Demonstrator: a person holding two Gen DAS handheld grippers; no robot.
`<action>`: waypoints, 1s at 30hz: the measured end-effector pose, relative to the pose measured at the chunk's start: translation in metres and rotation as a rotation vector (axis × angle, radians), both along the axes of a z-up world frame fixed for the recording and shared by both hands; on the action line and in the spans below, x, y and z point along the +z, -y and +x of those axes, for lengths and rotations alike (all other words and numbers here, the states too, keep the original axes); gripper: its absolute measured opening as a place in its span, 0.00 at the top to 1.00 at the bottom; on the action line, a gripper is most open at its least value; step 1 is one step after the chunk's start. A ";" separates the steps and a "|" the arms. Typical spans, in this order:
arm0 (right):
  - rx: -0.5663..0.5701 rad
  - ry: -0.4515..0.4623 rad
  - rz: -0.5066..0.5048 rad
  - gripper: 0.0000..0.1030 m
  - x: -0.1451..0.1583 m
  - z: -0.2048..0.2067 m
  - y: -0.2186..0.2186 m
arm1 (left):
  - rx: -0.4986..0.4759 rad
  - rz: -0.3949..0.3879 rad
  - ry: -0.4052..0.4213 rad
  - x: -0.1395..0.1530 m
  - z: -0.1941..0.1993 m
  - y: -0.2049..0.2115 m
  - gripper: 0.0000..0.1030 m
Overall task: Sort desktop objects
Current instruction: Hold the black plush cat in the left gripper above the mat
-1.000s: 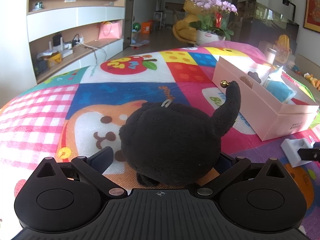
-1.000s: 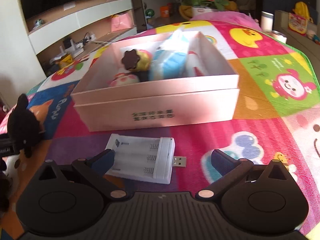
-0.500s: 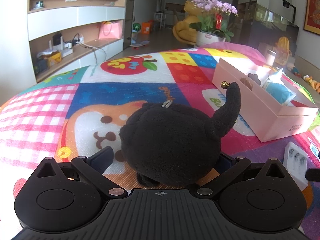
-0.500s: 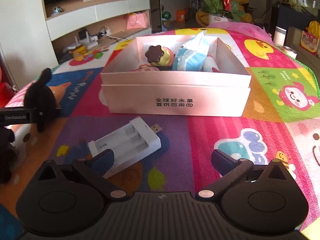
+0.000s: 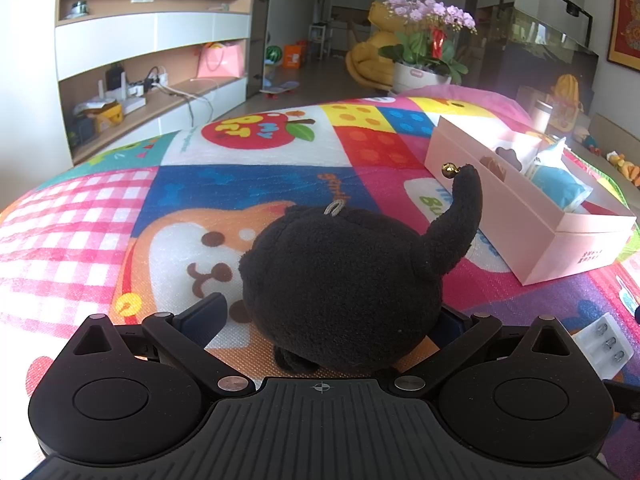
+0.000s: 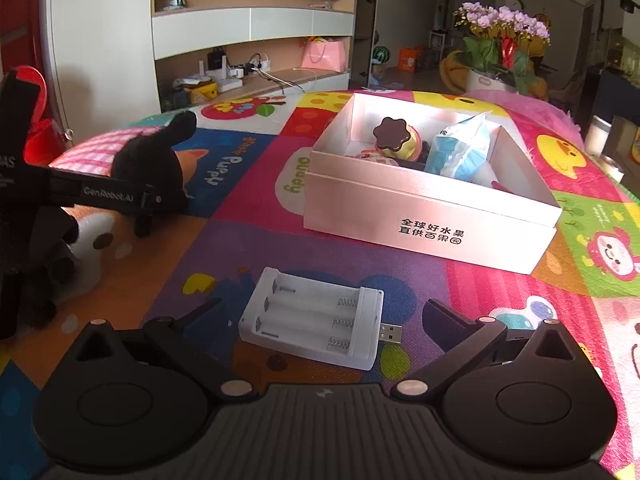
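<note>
Your left hand-held gripper [image 5: 332,316] has its fingers spread on either side of the round black plush toy [image 5: 340,284], which sits on the colourful cartoon-print surface [image 5: 240,184]. Your right hand-held gripper [image 6: 320,312] is spread wide around the white plastic USB battery charger [image 6: 316,322]. The open pink cardboard box [image 6: 424,216] lies at its 1 o'clock.

The left hand-held gripper [image 6: 160,200] reads "GenRobot.AI"; the mat [image 6: 224,168] reads "PUPPY".
</note>
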State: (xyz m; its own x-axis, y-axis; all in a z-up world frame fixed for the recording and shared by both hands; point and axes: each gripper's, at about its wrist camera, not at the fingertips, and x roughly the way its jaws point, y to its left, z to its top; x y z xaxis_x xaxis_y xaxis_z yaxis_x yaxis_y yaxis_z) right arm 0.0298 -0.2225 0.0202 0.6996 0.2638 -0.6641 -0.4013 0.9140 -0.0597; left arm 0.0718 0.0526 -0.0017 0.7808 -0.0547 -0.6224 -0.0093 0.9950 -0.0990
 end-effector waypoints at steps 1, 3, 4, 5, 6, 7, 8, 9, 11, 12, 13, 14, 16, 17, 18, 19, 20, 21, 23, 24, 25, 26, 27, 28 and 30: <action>-0.006 0.004 -0.011 0.00 -0.002 0.001 -0.002 | 0.000 0.000 0.000 0.000 0.000 0.000 0.00; -0.021 -0.005 -0.021 0.00 -0.007 0.004 -0.005 | 0.000 0.000 0.000 0.000 0.000 0.000 0.00; -0.031 -0.011 -0.021 0.00 -0.009 0.006 -0.007 | 0.000 0.000 0.000 0.000 0.000 0.000 0.00; -0.039 -0.010 -0.025 0.00 -0.010 0.008 -0.008 | 0.000 0.000 0.000 0.000 0.000 0.000 0.00; -0.048 0.000 -0.037 0.00 -0.011 0.009 -0.009 | 0.000 0.000 0.000 0.000 0.000 0.000 0.00; -0.058 0.017 -0.057 0.00 -0.012 0.009 -0.011 | 0.000 0.000 0.000 0.000 0.000 0.000 0.00; -0.066 0.035 -0.074 0.00 -0.013 0.010 -0.011 | 0.000 -0.001 0.000 0.000 0.000 0.000 0.00; -0.073 0.045 -0.084 0.00 -0.014 0.012 -0.010 | 0.000 -0.002 0.000 0.000 0.000 0.000 0.00; -0.079 0.032 -0.069 0.00 -0.014 0.016 -0.004 | 0.000 -0.005 0.001 0.000 0.000 -0.001 0.00; -0.084 0.020 -0.056 0.00 -0.014 0.018 0.000 | 0.000 -0.005 0.001 0.000 0.000 0.000 0.00; -0.090 0.008 -0.045 0.00 -0.013 0.020 0.004 | 0.000 -0.005 0.001 0.000 0.000 0.000 0.00; -0.095 -0.002 -0.033 0.00 -0.013 0.022 0.007 | 0.000 -0.004 0.001 0.000 0.000 -0.001 0.00; -0.097 -0.032 -0.003 0.00 -0.015 0.024 0.013 | 0.000 -0.004 0.001 0.000 0.000 -0.001 0.00; -0.095 -0.047 0.015 0.00 -0.016 0.025 0.016 | 0.000 -0.005 0.001 0.000 0.000 -0.001 0.00; -0.091 -0.058 0.033 0.00 -0.016 0.027 0.019 | 0.000 -0.005 0.001 0.000 0.000 -0.001 0.00; -0.081 -0.073 0.055 0.00 -0.017 0.028 0.021 | 0.000 -0.004 0.001 0.000 0.000 -0.001 0.00; -0.073 -0.083 0.072 0.00 -0.017 0.030 0.022 | 0.000 -0.004 0.001 0.000 0.000 -0.001 0.00; -0.070 -0.082 0.081 0.00 -0.017 0.031 0.023 | 0.000 -0.004 0.001 0.000 0.000 -0.001 0.00; -0.059 -0.083 0.087 0.00 -0.017 0.031 0.023 | 0.000 -0.014 0.007 0.000 0.000 -0.002 0.00; -0.056 -0.079 0.080 0.01 -0.018 0.030 0.022 | 0.001 -0.023 0.011 0.000 -0.001 -0.003 0.00; -0.054 -0.071 0.071 0.06 -0.018 0.028 0.020 | 0.002 -0.030 0.014 0.001 -0.001 -0.004 0.00; -0.052 -0.058 0.060 0.08 -0.018 0.026 0.017 | 0.005 -0.032 0.016 0.001 -0.001 -0.004 0.00; -0.048 -0.051 0.057 0.10 -0.018 0.024 0.016 | 0.010 -0.025 0.018 0.001 -0.002 -0.004 0.00; -0.048 -0.046 0.054 0.10 -0.018 0.023 0.015 | 0.015 -0.012 0.022 0.002 -0.002 -0.002 0.00; -0.051 -0.045 0.055 0.10 -0.018 0.024 0.015 | 0.017 0.026 0.036 0.003 -0.003 0.003 0.00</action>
